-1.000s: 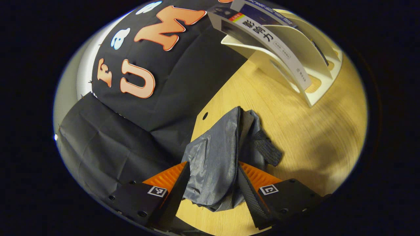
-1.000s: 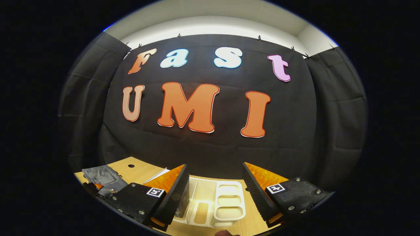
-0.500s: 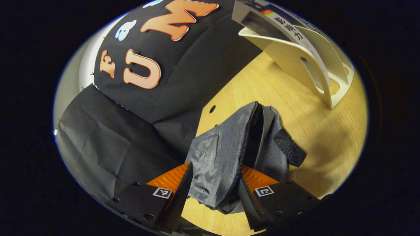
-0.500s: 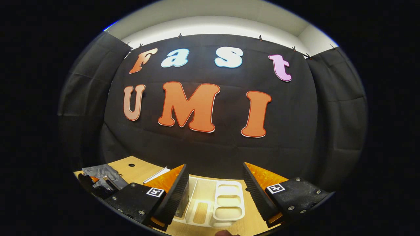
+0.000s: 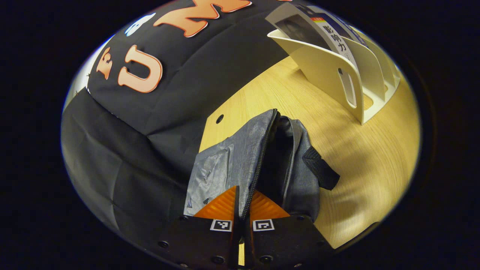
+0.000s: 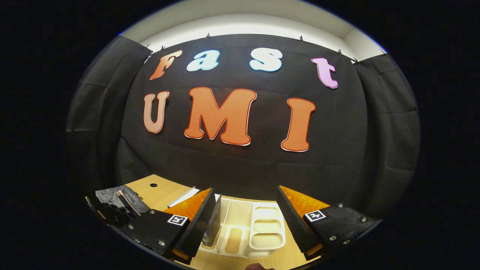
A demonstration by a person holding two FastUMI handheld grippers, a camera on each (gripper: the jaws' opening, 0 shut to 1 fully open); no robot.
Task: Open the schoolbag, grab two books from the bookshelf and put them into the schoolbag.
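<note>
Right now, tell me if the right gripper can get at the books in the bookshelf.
Probably yes. The right gripper is open above the white bookshelf, and a book stands beside its left finger with nothing between them. It would need to come down and shift left.

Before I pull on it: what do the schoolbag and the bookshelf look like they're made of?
Schoolbag: thin grey woven fabric, likely nylon, with a slight sheen; it crumples and sags, with a dark zipper and a black webbing strap.
Bookshelf: smooth, off-white and rigid with rounded moulded edges and cut-out slots, probably plastic.
</note>
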